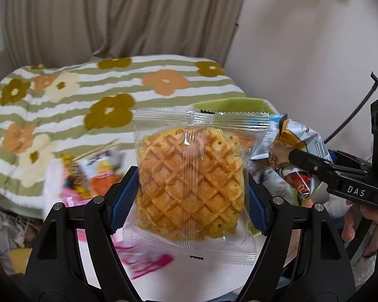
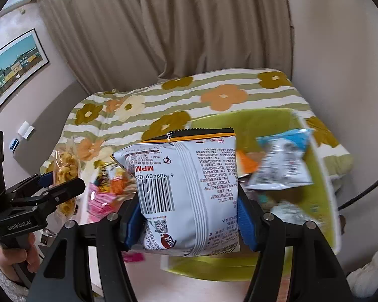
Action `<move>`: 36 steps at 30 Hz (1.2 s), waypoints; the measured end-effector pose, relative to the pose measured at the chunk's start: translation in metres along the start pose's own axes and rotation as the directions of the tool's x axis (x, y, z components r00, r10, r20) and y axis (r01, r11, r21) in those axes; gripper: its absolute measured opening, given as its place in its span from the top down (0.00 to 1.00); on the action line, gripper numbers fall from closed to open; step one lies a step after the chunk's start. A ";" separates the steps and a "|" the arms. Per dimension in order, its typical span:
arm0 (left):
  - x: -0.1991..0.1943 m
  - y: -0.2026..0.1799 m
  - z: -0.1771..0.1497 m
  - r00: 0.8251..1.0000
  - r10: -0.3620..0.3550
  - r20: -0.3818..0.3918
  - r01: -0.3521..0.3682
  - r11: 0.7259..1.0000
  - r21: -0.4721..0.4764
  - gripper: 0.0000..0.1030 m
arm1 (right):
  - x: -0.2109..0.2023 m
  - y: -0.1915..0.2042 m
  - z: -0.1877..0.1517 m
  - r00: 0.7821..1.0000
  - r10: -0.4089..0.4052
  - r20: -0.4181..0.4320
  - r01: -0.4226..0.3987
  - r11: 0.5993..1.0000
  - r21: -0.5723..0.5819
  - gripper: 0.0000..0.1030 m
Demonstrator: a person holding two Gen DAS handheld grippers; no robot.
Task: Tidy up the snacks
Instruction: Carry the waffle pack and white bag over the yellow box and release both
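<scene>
The left tongs (image 1: 189, 188) clamp a clear-wrapped waffle biscuit packet (image 1: 192, 181) held above the white tabletop (image 1: 214, 276); the right tongs (image 2: 189, 216) grip a white crisp bag (image 2: 186, 191) just before the green tray (image 2: 322, 176). Blurred pink and orange snack packets (image 2: 108, 193) lie left of it; a blue-and-white packet (image 2: 282, 166) sits inside the tray, and the flowered bedspread (image 1: 88, 95) is behind.

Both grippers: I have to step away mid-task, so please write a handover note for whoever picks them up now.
Left gripper: shut on the clear-wrapped waffle cookie pack, held in the air.
Right gripper: shut on the white chip bag, above the green bin.
Done: a blue-and-white snack packet is already in the bin.
Left: drop both held packs, then the loose packets on the table.
</scene>
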State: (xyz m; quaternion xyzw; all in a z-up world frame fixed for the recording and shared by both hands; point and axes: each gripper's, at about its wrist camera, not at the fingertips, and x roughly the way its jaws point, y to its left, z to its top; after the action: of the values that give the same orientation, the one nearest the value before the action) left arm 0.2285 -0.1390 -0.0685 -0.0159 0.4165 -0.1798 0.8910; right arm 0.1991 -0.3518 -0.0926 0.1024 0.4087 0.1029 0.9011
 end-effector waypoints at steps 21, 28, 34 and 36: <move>0.125 -0.120 -0.022 0.969 0.063 -0.239 -0.059 0.998 0.024 0.09 | 0.008 -0.132 -0.019 0.991 0.079 -0.104 -0.070 0.993 0.090 0.42; 0.112 -0.099 -0.024 0.967 0.085 -0.241 -0.086 0.996 0.007 0.08 | 0.009 -0.135 -0.021 0.992 0.080 -0.102 -0.068 0.992 0.110 0.42; 0.088 -0.081 -0.021 0.974 0.088 -0.206 -0.092 0.996 -0.008 0.08 | 0.010 -0.128 -0.018 0.992 0.070 -0.101 -0.061 0.994 0.091 0.42; 0.082 -0.077 -0.018 0.976 0.110 -0.190 -0.112 0.994 0.002 0.08 | 0.011 -0.121 -0.015 0.992 0.073 -0.100 -0.065 0.995 0.081 0.42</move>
State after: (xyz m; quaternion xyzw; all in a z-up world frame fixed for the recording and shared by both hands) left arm 0.2397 -0.2364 -0.1266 0.0207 0.5004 -0.1286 0.8559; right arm 0.2071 -0.4633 -0.1428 0.1458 0.4544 0.1231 0.8701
